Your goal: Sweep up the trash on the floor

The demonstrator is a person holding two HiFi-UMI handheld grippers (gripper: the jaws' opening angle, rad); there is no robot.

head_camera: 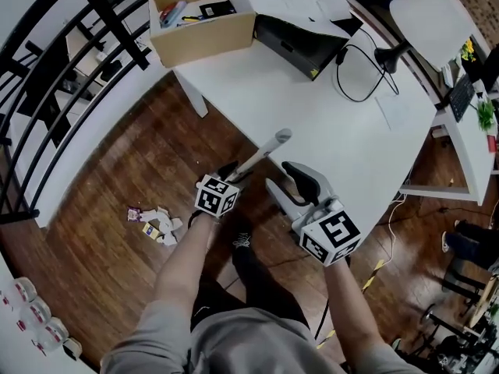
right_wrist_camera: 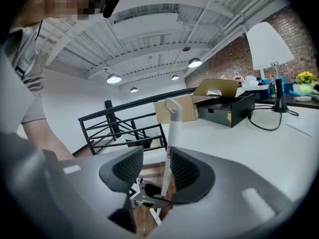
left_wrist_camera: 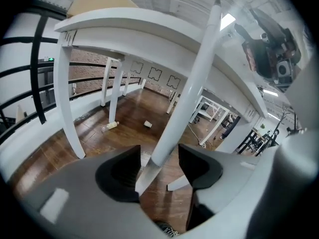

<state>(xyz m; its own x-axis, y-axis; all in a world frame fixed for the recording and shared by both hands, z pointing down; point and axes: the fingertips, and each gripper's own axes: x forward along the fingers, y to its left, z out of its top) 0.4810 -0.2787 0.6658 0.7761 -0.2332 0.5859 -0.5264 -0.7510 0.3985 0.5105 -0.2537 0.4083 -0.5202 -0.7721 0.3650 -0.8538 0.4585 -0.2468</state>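
Note:
A long white broom handle (head_camera: 261, 156) slants up from my left gripper (head_camera: 231, 174) toward the white table's edge. In the left gripper view the handle (left_wrist_camera: 192, 88) runs between the jaws of that gripper (left_wrist_camera: 159, 156), which stand open, a gap showing beside the right pad. My right gripper (head_camera: 278, 174) hovers open just right of the handle, nothing between its fingers. Through the open right gripper (right_wrist_camera: 156, 158) I see the handle (right_wrist_camera: 172, 128) upright with its loop on top. A heap of paper trash (head_camera: 154, 223) lies on the wooden floor to my left.
The white table (head_camera: 327, 123) bears a cardboard box (head_camera: 199, 18), a black box (head_camera: 300, 45) and a desk lamp (head_camera: 394, 53) with its cable. A black railing (head_camera: 70, 76) bounds the floor on the left. A bottle (left_wrist_camera: 110, 126) and a cup (left_wrist_camera: 148, 124) lie under the table.

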